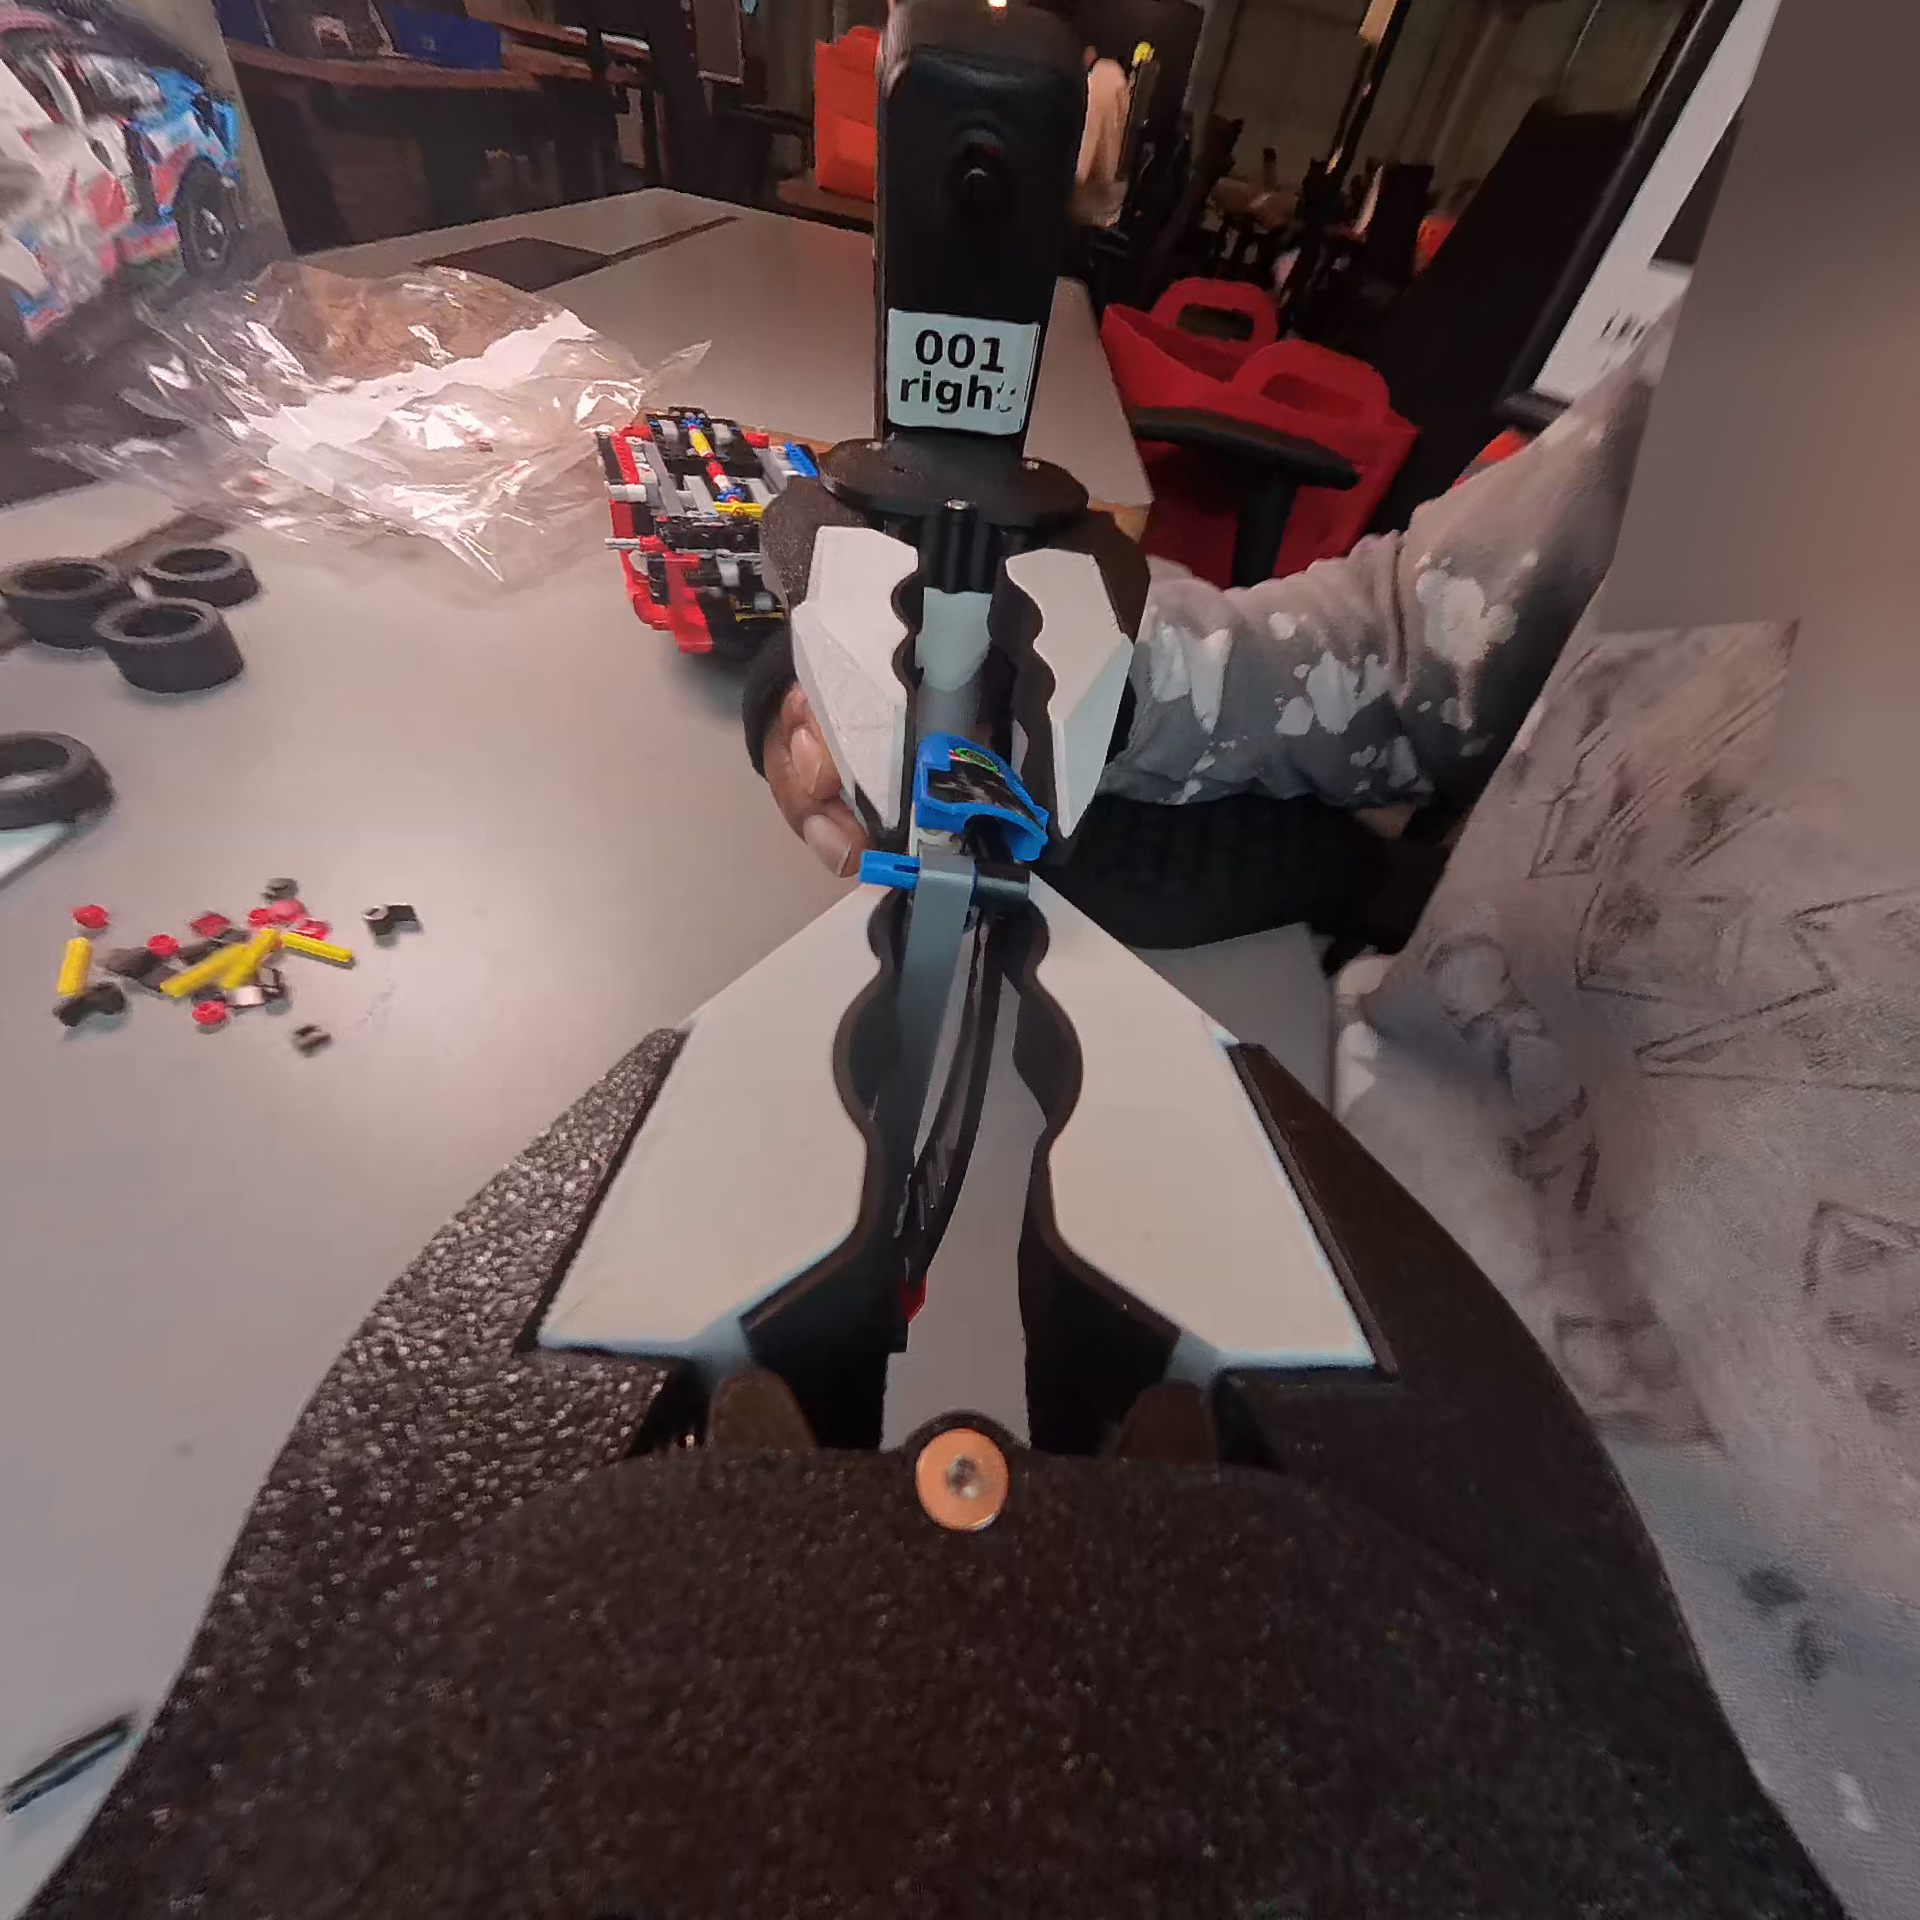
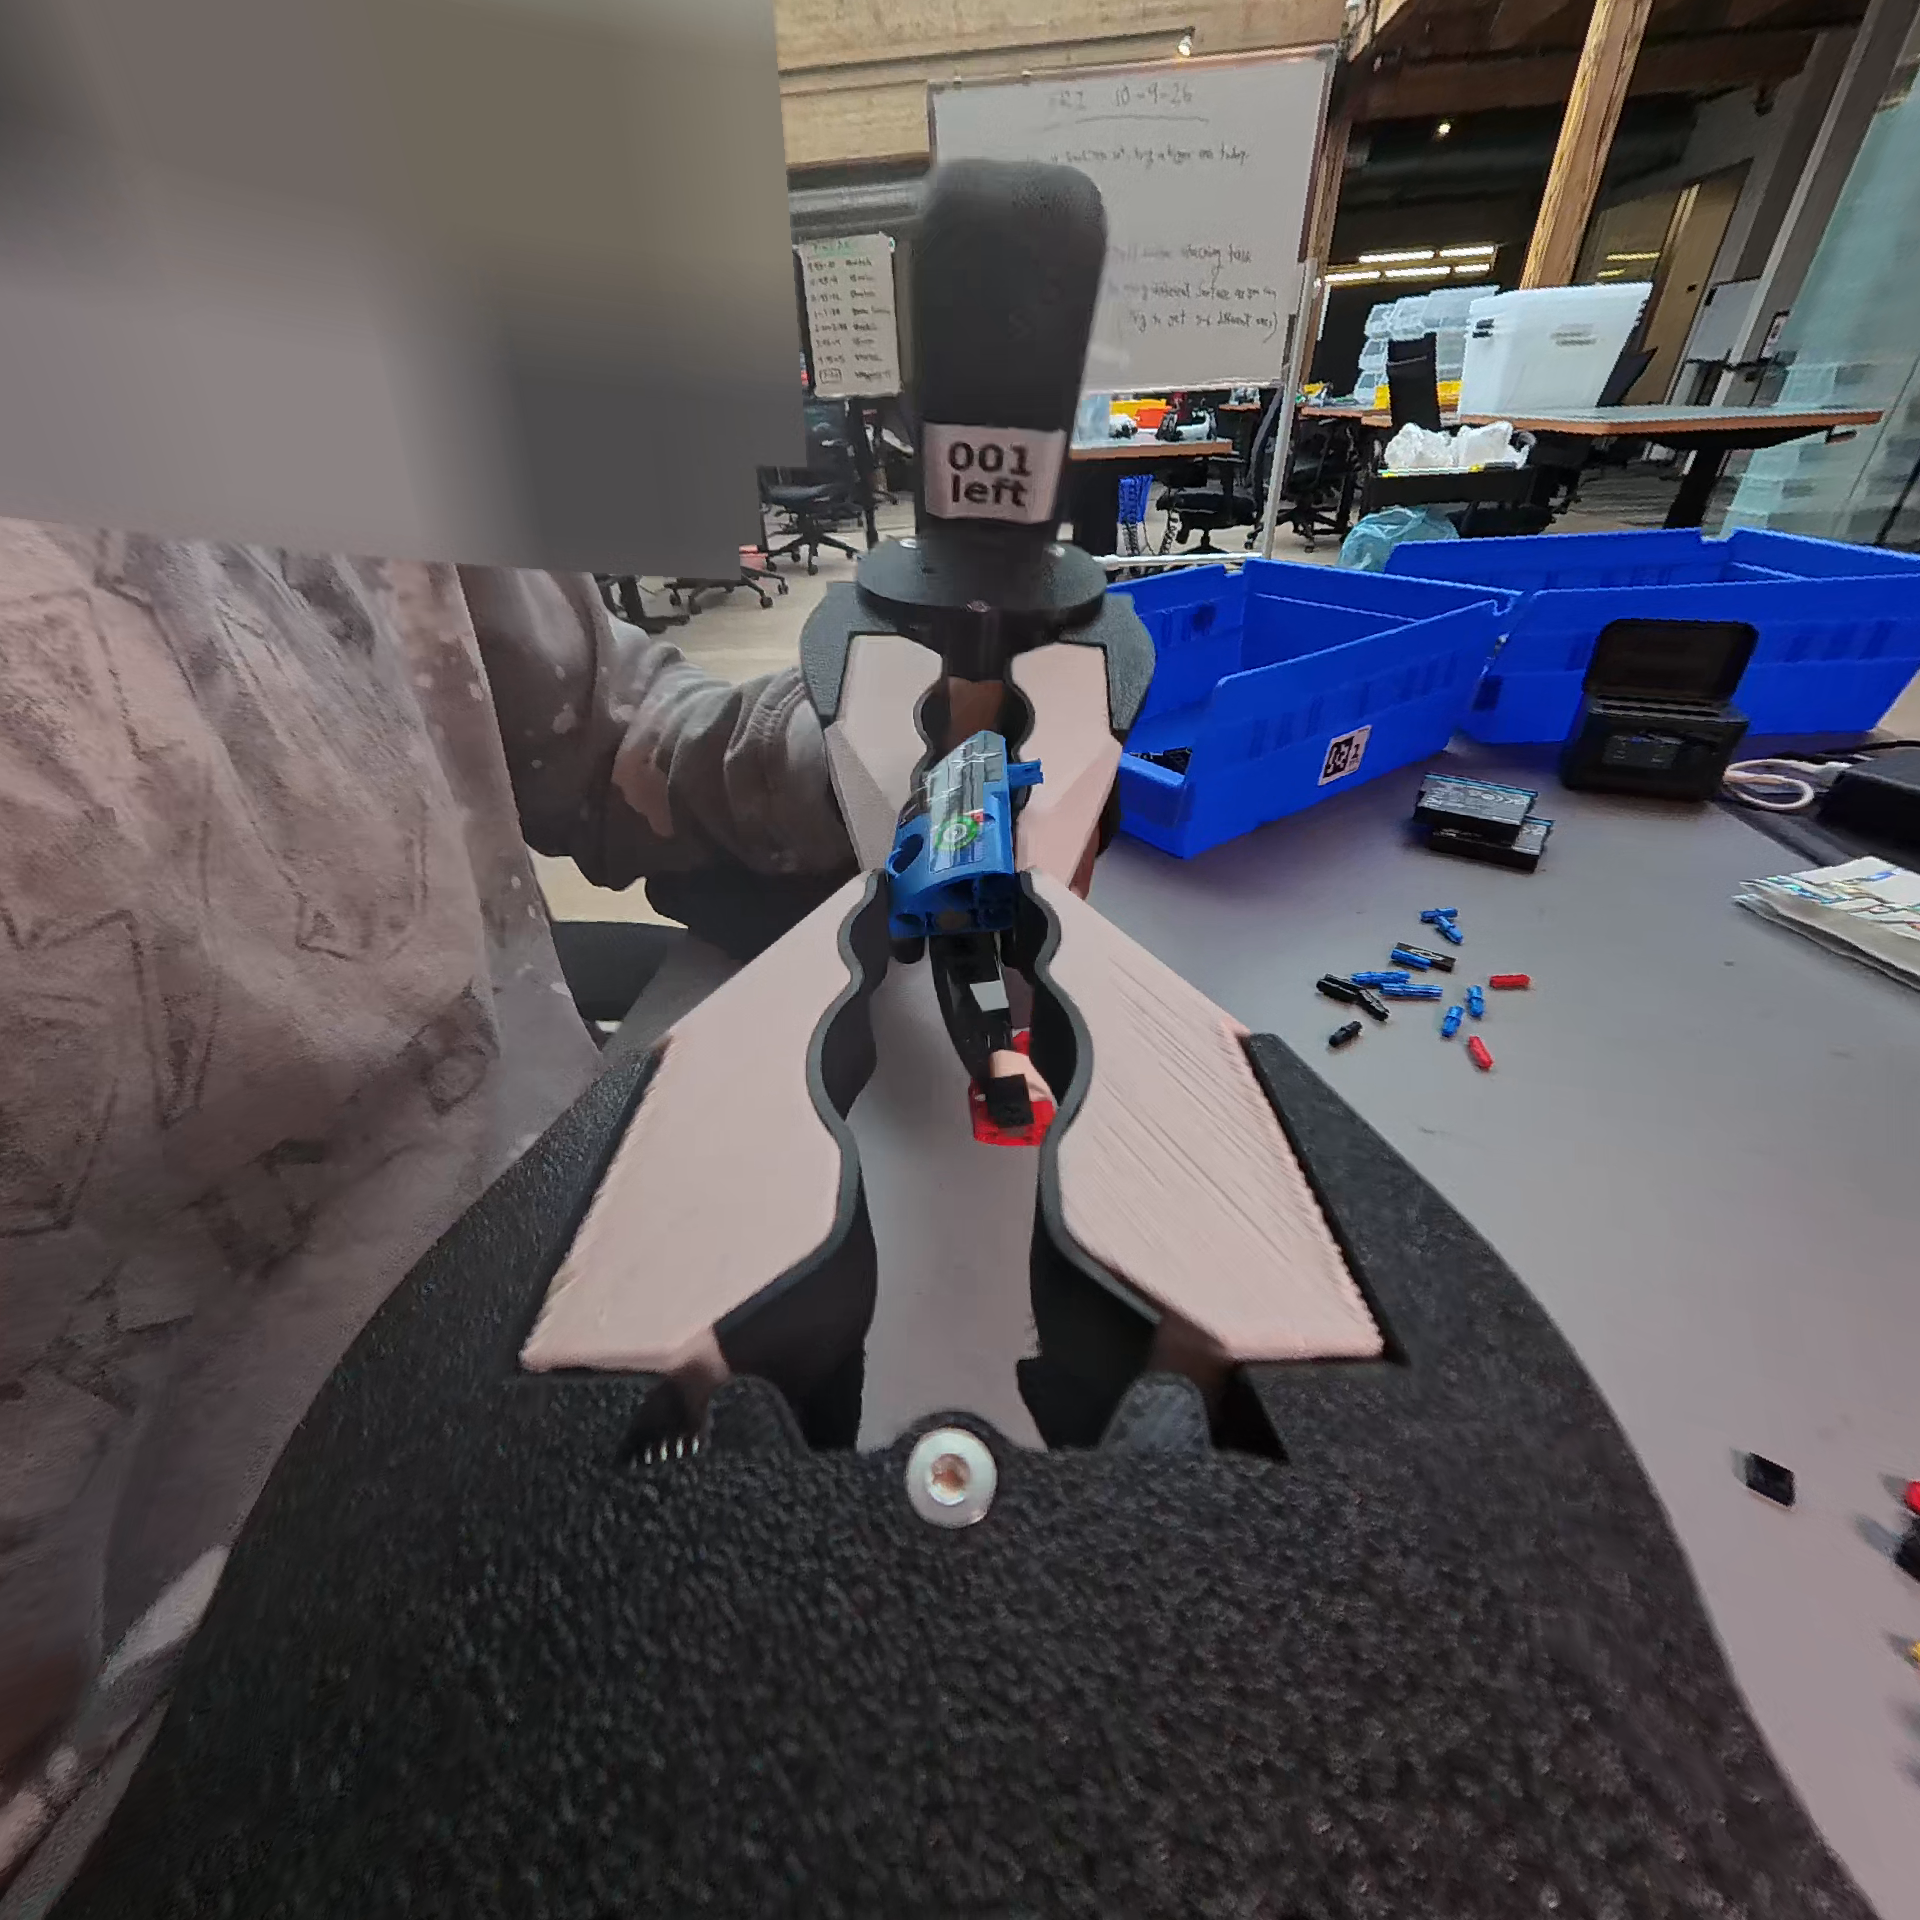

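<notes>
Left wrist view: the left gripper (image 1: 951, 904) and the right gripper (image 1: 961, 717) meet tip to tip above the grey table (image 1: 468, 748). Between them is a small toy brick piece (image 1: 971, 821), blue at the top with a grey and black strip below. The left fingers (image 1: 748, 1122) are nearly closed and pinch the strip. The right fingers (image 1: 852, 644) look pressed on the blue end. To the left of the brick piece lie a red and grey brick model (image 1: 691, 530), a clear plastic bag (image 1: 384, 405), black tyres (image 1: 135, 618) and a heap of small loose parts (image 1: 208, 961).

Right wrist view: the right gripper (image 2: 951, 914) is squeezed narrow on the brick piece (image 2: 951, 842). The left gripper (image 2: 977, 769) grips it from the far side. Right of the brick piece are blue bins (image 2: 1309, 707) and scattered blue and black pegs (image 2: 1413, 982).

What could go wrong: I think that if the two grippers pull or twist in different ways, the piece could snap apart. If one pinch slips, it could drop onto the table among the loose parts.
</notes>
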Available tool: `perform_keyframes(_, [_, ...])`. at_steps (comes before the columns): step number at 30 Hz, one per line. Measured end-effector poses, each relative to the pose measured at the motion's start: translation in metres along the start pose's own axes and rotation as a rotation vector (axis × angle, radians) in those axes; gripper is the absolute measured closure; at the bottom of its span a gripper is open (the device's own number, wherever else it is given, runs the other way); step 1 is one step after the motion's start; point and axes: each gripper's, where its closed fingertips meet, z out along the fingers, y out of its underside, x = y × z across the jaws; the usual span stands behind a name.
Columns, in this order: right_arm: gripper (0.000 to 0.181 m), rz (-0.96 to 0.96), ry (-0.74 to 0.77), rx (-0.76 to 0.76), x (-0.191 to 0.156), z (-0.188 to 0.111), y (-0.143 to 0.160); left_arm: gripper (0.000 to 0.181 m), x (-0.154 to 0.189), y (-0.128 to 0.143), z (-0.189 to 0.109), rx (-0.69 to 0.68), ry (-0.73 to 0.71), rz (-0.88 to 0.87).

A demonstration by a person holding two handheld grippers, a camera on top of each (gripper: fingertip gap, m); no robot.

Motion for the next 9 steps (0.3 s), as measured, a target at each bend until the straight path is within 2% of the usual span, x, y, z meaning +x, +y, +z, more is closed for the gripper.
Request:
perform_keyframes(4, [0.154,-0.142,0.14,-0.118,0.009,0.002,0.015,0.166,-0.011,0.016,-0.004,-0.1,-0.169,0.313])
perform_keyframes(7, [0.137,-0.096,0.207,-0.167,0.022,0.003,0.022,0.165,-0.036,0.039,-0.004,-0.238,-0.333,0.473])
perform_keyframes(9, [0.133,-0.108,0.26,-0.216,0.029,0.003,0.03,0.165,-0.049,0.047,-0.004,-0.309,-0.432,0.597])
